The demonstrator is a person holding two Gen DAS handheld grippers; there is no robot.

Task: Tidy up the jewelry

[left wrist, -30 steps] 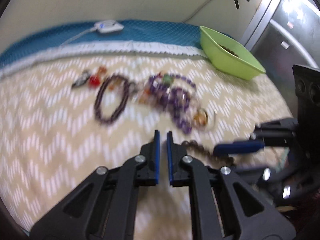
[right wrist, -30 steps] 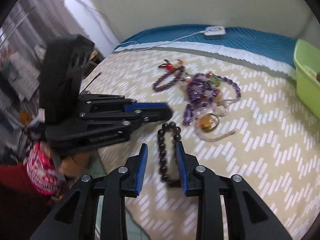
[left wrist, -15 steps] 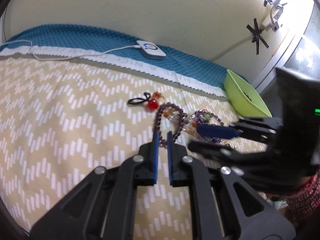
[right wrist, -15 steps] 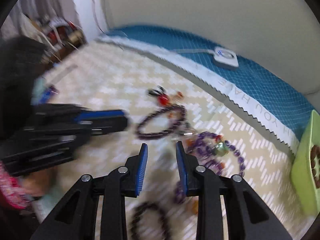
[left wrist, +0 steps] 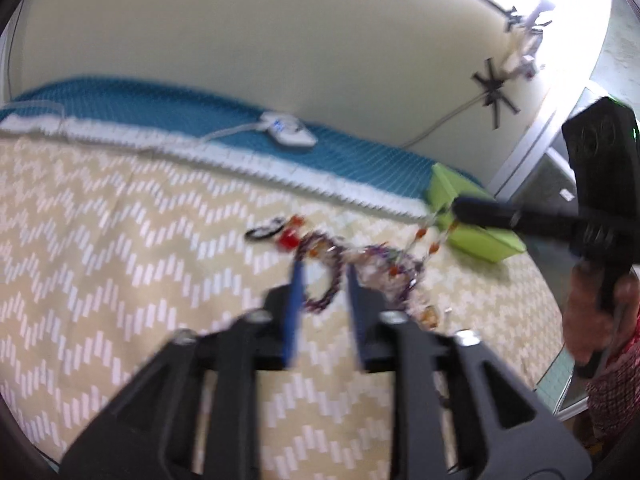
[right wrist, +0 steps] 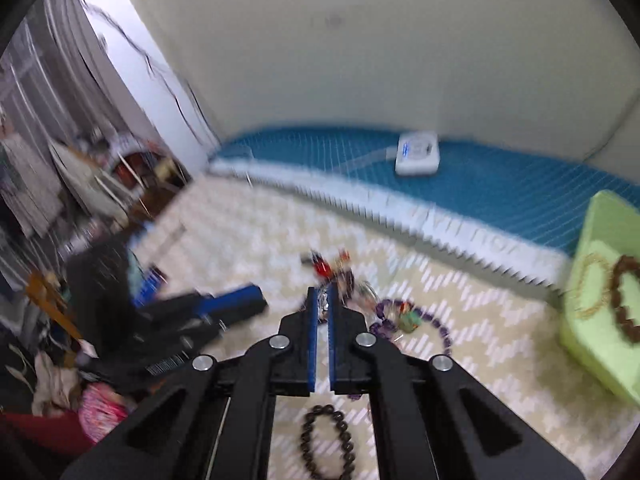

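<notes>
The left claw [left wrist: 322, 280] has just been opening; its jaws are held apart above the bed, with nothing gripped. The right claw [right wrist: 323, 300] is closed on what seems a thin beaded strand [left wrist: 422, 236], lifted from the tangled jewelry pile [left wrist: 360, 264]. A dark bead bracelet [right wrist: 328, 444] lies apart; two bracelets rest inside the green bowl [right wrist: 600, 300].

The bedspread [left wrist: 100, 240] is matt woven cloth. At two o'clock sits a smooth, glossy green plastic bowl [right wrist: 600, 280]. The dark bead bracelet [right wrist: 328, 444] at six o'clock shines faintly.
</notes>
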